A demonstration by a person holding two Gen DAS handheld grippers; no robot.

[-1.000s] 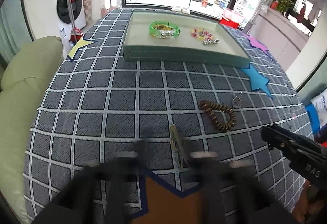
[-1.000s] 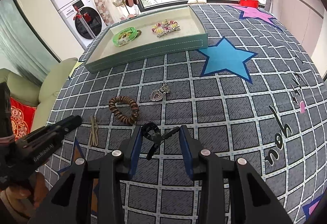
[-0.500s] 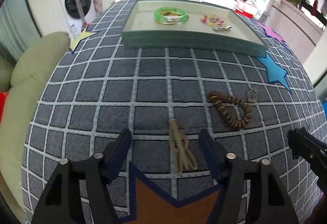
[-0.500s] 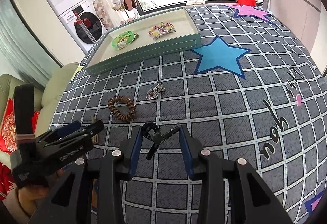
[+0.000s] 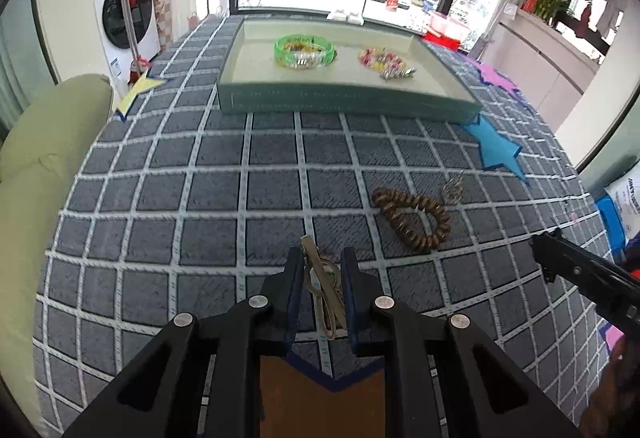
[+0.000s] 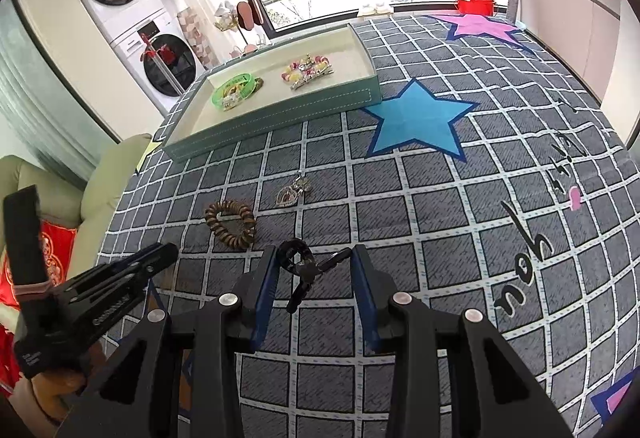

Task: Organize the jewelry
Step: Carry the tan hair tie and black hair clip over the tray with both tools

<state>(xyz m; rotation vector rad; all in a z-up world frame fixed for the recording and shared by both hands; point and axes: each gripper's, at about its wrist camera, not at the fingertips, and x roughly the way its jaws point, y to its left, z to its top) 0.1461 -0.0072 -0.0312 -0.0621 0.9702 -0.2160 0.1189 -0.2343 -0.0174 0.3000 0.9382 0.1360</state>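
Left gripper closing on the hair clip

The left gripper (image 5: pixel 320 270), wide open a second ago, is closing its jaws around the tan hair clip (image 5: pixel 325 288) lying on the near worktop (image 5: pixel 200 198); the pads look about to pinch it. The right gripper (image 6: pixel 314 272) grasps a black clip (image 6: pixel 300 266), unchanged. Both seem bound for the far tray (image 5: pixel 344 105); the brown bracelet (image 5: pixel 412 218) waits between.
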